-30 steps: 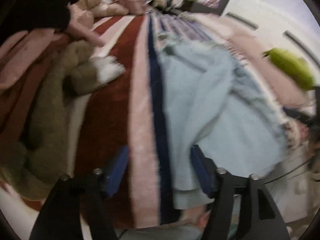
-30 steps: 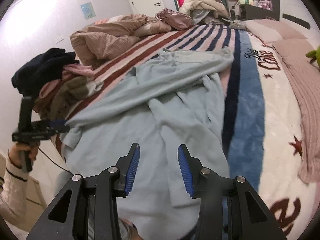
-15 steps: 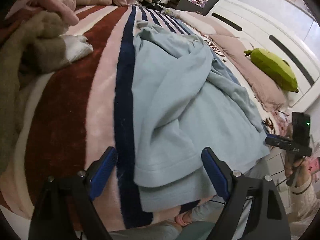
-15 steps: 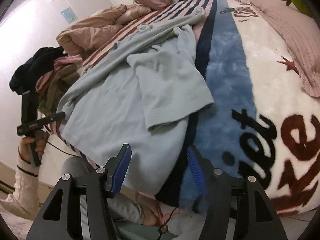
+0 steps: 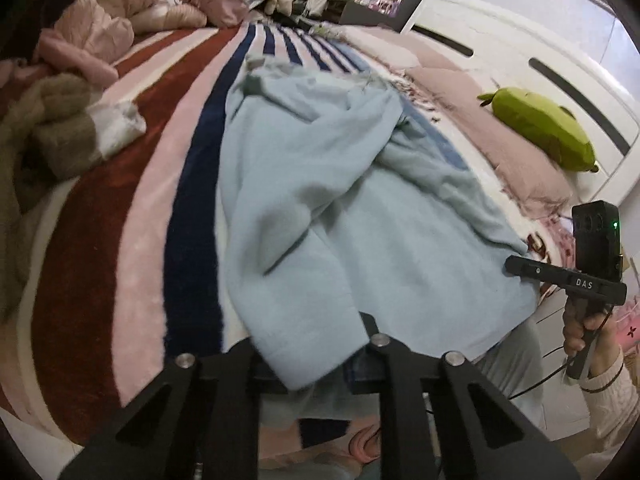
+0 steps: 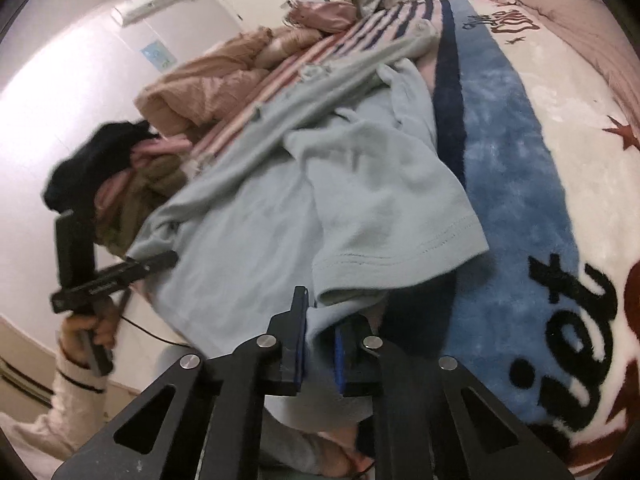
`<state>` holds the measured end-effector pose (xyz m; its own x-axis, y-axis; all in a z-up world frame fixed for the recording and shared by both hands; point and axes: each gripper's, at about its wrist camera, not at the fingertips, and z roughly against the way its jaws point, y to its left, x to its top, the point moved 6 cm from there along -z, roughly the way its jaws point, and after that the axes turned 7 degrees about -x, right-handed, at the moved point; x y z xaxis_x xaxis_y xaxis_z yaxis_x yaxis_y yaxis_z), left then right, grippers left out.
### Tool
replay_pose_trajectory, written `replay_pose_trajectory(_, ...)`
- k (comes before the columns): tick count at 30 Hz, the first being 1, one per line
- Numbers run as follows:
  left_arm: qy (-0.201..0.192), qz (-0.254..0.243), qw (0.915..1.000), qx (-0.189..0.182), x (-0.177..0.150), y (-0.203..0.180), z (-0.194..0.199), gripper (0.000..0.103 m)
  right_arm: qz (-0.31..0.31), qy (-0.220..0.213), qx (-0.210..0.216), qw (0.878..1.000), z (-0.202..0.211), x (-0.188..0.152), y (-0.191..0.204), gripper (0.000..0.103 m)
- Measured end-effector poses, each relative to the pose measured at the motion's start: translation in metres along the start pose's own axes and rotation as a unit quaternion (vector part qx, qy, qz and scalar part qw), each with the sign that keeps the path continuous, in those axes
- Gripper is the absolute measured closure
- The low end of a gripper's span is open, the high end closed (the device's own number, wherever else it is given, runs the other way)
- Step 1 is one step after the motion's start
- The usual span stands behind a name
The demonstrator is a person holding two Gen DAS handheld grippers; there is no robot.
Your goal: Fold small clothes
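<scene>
A pale blue shirt [image 5: 320, 208] lies crumpled on the striped plush blanket [image 5: 132, 216], its hem at the bed's near edge. My left gripper [image 5: 312, 364] is at the hem's left corner; cloth drapes over its fingers and hides the tips. My right gripper [image 6: 320, 348] has its blue pads close together on the hem's right part [image 6: 320, 332], just below a folded-over sleeve [image 6: 392, 232]. The shirt [image 6: 248, 248] fills the middle of the right wrist view. Each gripper shows in the other's view: the right one [image 5: 560, 276], the left one [image 6: 116, 272].
A heap of brown, pink and black clothes [image 5: 52, 132] lies at the left of the bed. A green plush toy [image 5: 540, 128] rests on a pink pillow [image 5: 492, 140] by the white headboard. Bundled bedding [image 6: 224, 80] sits at the far end.
Both grippers dropped to the shirt's near hem. The right one closed from wide open onto the hem. The left one's open fingers went under the hem cloth.
</scene>
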<state>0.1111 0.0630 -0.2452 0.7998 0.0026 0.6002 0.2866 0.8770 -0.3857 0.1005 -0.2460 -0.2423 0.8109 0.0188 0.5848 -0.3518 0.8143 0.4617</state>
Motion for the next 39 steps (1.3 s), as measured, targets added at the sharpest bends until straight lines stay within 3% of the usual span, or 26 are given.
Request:
replay_pose_trajectory(8, -0.061, -0.011, 0.9979, -0.016, 0.022, -0.022, 0.051, 0.093, 0.053, -0.052, 0.026, 0.997, 0.046, 0.013, 0.037, 0.102)
replay_pose_trajectory(14, -0.053, -0.008, 0.9984, -0.016, 0.014, -0.022, 0.050, 0.093, 0.070, -0.048, 0.017, 0.996, 0.050, 0.010, 0.043, 0.102)
replay_pose_trajectory(19, -0.019, -0.004, 0.9998, 0.010, -0.001, -0.009, 0.025, 0.092, 0.065, -0.024, -0.030, 0.997, 0.035, 0.000, 0.026, 0.099)
replay_pose_trajectory(20, -0.008, 0.000, 0.9999, 0.014, -0.005, -0.004, 0.021, 0.087, 0.058, -0.019, -0.033, 0.998, 0.034, -0.002, 0.022, 0.099)
replay_pose_trajectory(21, -0.005, 0.001, 0.9998, 0.018, -0.008, -0.002, 0.020, 0.077, 0.052, -0.015, -0.037, 0.998, 0.033, -0.003, 0.018, 0.096)
replay_pose_trajectory(22, 0.000, 0.003, 0.9998, 0.022, -0.012, 0.002, 0.019, 0.068, 0.048, -0.013, -0.042, 0.998, 0.034, -0.004, 0.014, 0.087)
replay_pose_trajectory(23, 0.005, 0.005, 0.9996, 0.026, -0.015, 0.006, 0.019, 0.048, 0.042, -0.009, -0.049, 0.998, 0.035, -0.006, 0.009, 0.078)
replay_pose_trajectory(24, 0.009, 0.005, 0.9996, 0.028, -0.018, 0.008, 0.019, 0.034, 0.037, -0.003, -0.053, 0.998, 0.035, -0.008, 0.005, 0.058)
replay_pose_trajectory(25, 0.014, 0.003, 0.9996, 0.025, -0.021, 0.009, 0.018, 0.033, 0.030, 0.012, -0.052, 0.998, 0.033, -0.012, -0.001, 0.047)
replay_pose_trajectory(29, 0.033, 0.007, 0.9994, -0.001, -0.036, 0.015, 0.010, 0.033, 0.005, 0.067, -0.021, 0.998, 0.019, -0.033, -0.013, 0.047)
replay_pose_trajectory(32, 0.021, 0.023, 0.9994, -0.011, -0.037, 0.019, 0.007, 0.035, 0.004, 0.070, -0.018, 0.997, 0.010, -0.039, -0.016, 0.047)
replay_pose_trajectory(34, 0.016, 0.031, 0.9993, -0.012, -0.033, 0.018, 0.004, 0.044, -0.002, 0.064, 0.002, 0.998, 0.006, -0.035, -0.013, 0.047)
replay_pose_trajectory(37, 0.013, 0.031, 0.9994, -0.011, -0.024, 0.015, -0.001, 0.069, 0.000, 0.056, 0.012, 0.998, -0.002, -0.025, -0.007, 0.050)
replay_pose_trajectory(38, 0.013, 0.035, 0.9991, -0.019, -0.021, 0.014, -0.004, 0.082, 0.002, 0.054, 0.010, 0.998, -0.003, -0.024, -0.007, 0.055)
replay_pose_trajectory(39, 0.015, 0.043, 0.9985, -0.030, -0.018, 0.013, -0.008, 0.090, 0.008, 0.054, 0.003, 0.999, -0.005, -0.022, -0.007, 0.076)
